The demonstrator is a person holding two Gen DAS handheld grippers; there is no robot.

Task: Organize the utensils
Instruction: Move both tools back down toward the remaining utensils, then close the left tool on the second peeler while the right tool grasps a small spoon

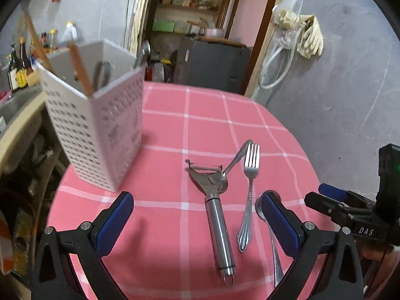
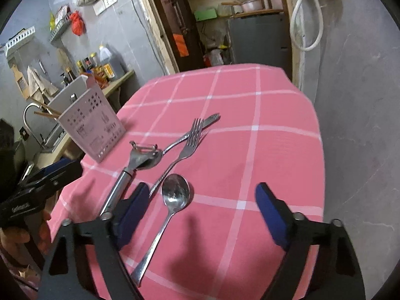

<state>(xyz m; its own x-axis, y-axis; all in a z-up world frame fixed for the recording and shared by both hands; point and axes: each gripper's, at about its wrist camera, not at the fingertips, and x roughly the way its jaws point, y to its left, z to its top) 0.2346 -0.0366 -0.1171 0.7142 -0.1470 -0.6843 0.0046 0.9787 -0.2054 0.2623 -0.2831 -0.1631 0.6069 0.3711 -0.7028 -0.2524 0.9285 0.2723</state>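
Observation:
On the pink checked tablecloth (image 1: 175, 130) lie a steel peeler (image 1: 217, 225), a small spoon (image 1: 235, 162) tucked under its head, a fork (image 1: 250, 192) and a larger spoon (image 2: 175, 192). A white perforated utensil holder (image 1: 100, 125) stands at the table's left, with chopsticks (image 1: 80, 70) in it. My left gripper (image 1: 197, 197) is open above the peeler's handle, and its right finger hides part of the larger spoon. My right gripper (image 2: 202, 190) is open, with the larger spoon's bowl just inside its left finger and nothing gripped. Each gripper shows at the edge of the other's view.
A sink with a curved faucet (image 2: 30, 115) and a counter of bottles (image 2: 100, 67) sit left of the table. Behind is a doorway with shelves (image 1: 190, 5). The table's rounded edge (image 2: 320, 135) drops off to grey floor on the right.

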